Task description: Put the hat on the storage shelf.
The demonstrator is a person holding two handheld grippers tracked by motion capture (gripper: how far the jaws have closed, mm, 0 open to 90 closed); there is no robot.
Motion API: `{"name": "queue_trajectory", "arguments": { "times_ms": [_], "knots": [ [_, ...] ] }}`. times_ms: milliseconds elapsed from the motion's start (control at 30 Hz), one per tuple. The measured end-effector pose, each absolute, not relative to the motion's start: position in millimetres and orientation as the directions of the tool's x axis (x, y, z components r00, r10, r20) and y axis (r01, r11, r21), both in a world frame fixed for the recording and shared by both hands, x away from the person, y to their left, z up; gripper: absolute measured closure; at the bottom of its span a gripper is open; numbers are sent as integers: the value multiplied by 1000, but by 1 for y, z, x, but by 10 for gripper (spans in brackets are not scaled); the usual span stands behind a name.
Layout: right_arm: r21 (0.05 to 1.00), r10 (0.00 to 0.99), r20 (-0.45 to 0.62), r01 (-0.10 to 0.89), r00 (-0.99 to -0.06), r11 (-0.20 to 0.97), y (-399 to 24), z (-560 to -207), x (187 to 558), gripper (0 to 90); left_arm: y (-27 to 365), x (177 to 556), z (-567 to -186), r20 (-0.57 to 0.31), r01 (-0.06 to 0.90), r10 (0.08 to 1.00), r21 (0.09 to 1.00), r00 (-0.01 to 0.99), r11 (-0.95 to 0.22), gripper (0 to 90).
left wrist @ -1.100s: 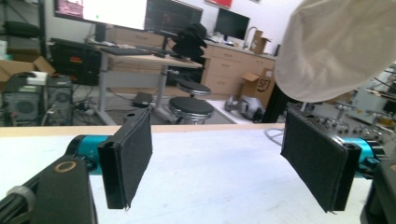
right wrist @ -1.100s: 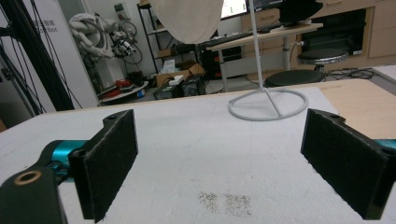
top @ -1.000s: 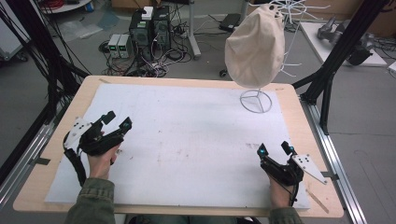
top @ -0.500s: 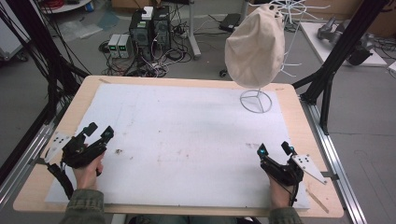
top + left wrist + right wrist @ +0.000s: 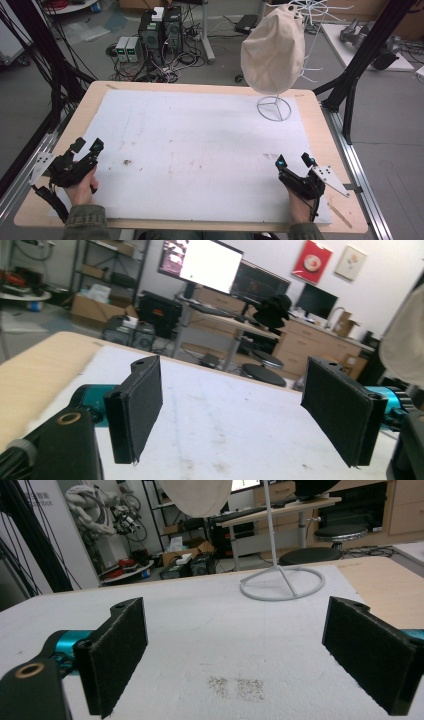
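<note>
A beige cloth hat point(image 5: 273, 47) hangs on a white wire stand whose ring base point(image 5: 274, 108) rests at the far right of the white mat point(image 5: 200, 145). My left gripper point(image 5: 85, 146) sits at the mat's near left edge, open, with nothing between its pads point(image 5: 142, 405). My right gripper point(image 5: 294, 161) rests near the front right, open and empty too. In the right gripper view the ring base point(image 5: 282, 584) lies ahead between the jaws, with the hat point(image 5: 197, 495) above it. The hat's edge point(image 5: 405, 340) appears at the right of the left gripper view.
The mat covers a wooden table point(image 5: 320, 130) framed by black struts point(image 5: 357, 60). Computers and cables point(image 5: 160, 35) lie on the floor beyond the far edge. Small dark smudges point(image 5: 235, 686) mark the mat near the right gripper.
My left gripper has pulled back toward the near left corner of the table, away from the mat's middle. The right gripper has stayed put.
</note>
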State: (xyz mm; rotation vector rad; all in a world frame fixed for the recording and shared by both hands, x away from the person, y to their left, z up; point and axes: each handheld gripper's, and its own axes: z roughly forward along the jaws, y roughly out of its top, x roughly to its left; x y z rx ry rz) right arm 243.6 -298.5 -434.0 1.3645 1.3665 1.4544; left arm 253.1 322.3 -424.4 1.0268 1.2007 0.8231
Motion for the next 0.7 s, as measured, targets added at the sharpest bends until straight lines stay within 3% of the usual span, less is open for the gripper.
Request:
{"name": "queue_trajectory", "arguments": {
  "times_ms": [367,700],
  "knots": [
    [968,957,217,169,-193,-186,-298,-434,244,98,334,241,-432,-303,26,950,953,70,302,239],
    [967,955,223,169,-193,-192,-302,-434,239,99,326,238,-429,-266,35,960,964,83,264,237]
  ]
}}
